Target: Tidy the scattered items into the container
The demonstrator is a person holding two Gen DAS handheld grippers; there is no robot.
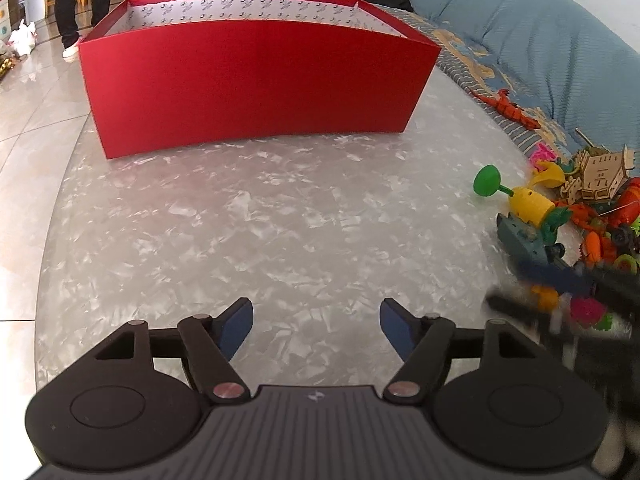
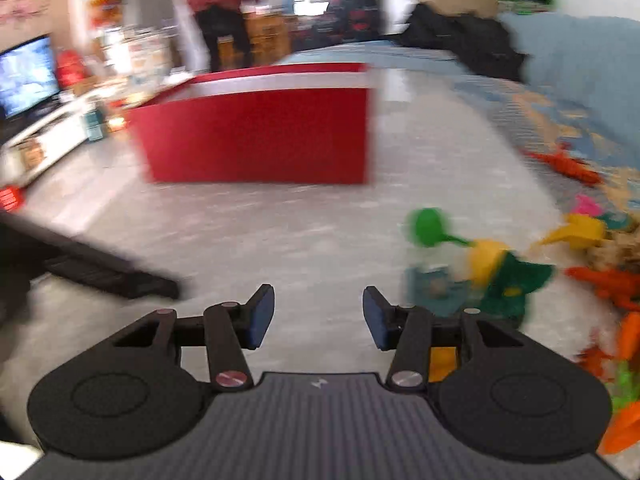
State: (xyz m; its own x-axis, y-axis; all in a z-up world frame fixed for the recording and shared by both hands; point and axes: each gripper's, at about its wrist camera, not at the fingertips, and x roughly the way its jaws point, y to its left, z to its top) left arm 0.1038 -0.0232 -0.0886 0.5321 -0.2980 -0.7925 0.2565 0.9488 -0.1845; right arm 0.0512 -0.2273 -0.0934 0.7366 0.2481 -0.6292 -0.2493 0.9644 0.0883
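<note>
From the left wrist, the left gripper (image 1: 316,326) hung wide open and empty over the bare table (image 1: 240,220), the red box (image 1: 256,92) standing ahead and the toy pile (image 1: 580,208) heaped well off to its right. From the right wrist, badly blurred, the right gripper (image 2: 319,316) was likewise spread and empty, the yellow-and-green toy (image 2: 492,268) just right of its fingers. A hasty grab into that tangle might have snagged neighbouring toys.
</note>
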